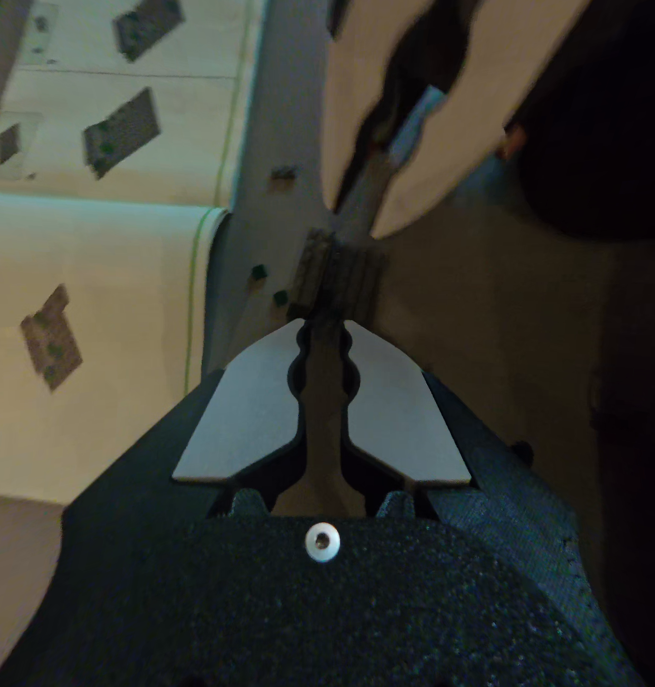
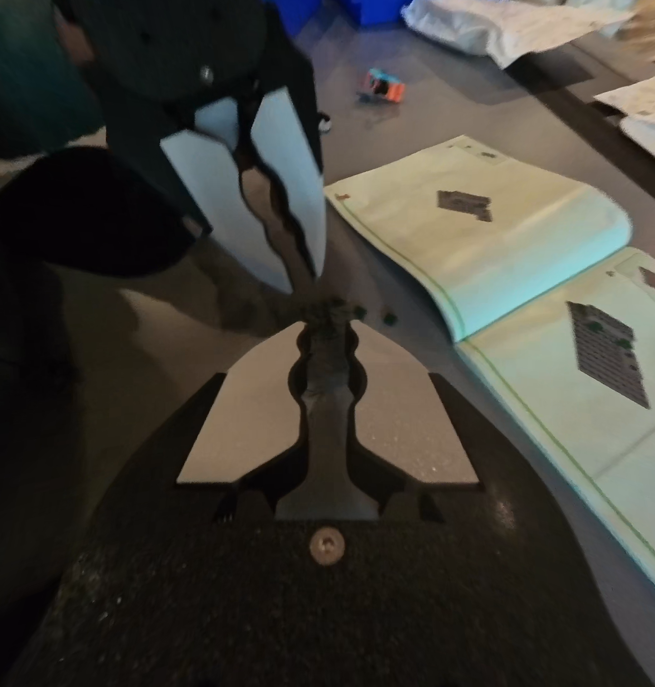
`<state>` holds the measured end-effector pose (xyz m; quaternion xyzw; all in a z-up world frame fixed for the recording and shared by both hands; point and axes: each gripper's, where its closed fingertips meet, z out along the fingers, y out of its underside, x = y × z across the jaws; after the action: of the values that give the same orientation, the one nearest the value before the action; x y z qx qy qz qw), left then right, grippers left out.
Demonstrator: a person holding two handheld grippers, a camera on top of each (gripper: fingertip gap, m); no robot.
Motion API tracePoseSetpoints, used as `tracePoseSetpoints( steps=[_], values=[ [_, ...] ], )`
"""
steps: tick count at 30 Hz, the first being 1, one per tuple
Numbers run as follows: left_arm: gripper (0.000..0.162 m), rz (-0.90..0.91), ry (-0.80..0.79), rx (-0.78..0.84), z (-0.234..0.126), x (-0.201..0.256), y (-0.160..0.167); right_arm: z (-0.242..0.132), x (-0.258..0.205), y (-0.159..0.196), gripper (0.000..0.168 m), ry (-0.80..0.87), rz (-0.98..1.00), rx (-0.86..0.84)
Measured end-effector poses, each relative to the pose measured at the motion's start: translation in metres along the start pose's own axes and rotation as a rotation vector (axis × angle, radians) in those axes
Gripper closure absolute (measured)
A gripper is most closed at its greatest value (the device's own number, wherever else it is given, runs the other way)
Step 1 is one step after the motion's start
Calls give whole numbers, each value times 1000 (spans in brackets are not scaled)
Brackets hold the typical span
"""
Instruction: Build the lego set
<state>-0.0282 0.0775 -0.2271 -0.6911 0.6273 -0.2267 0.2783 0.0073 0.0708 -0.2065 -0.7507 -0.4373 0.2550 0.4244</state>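
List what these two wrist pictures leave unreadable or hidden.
- Grey plate: left view, motion blur; its near edge sits behind the left gripper, so the grip is unclear.
- Same plate, right view: nearly all hidden by the right gripper.
- Two green pieces: too small and blurred to tell their shape.
- Booklet: right view, cut off by the right edge.
- Orange-blue build: small, blurred.
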Motion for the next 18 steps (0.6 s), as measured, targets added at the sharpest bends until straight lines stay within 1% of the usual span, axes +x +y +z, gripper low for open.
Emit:
tracePoseSetpoints(
  steps=[2, 4, 6, 9, 12, 15, 18],
  values=[
    [147, -57, -42, 38, -6, -5, 3, 7, -6, 1, 151, 7, -29, -37],
    [148, -109, -84, 76, -13, -8, 5, 14, -8, 6, 155, 35, -50, -99],
    [148, -166, -122, 106, -18, -11, 8, 22, -9, 12, 155, 54, -49, -161],
    [148, -231, -166, 130, -24, -12, 14, 32, -11, 17, 156, 73, -16, -208],
    [148, -300, -161, 167, -27, -8, 17, 39, -11, 20, 159, 103, -9, -231],
    [149, -326, -188, 182, -29, -9, 22, 43, -10, 22, 160, 123, -19, -254],
    [150, -337, -173, 198, -30, -6, 23, 46, -10, 23, 161, 120, -33, -276]
  ],
)
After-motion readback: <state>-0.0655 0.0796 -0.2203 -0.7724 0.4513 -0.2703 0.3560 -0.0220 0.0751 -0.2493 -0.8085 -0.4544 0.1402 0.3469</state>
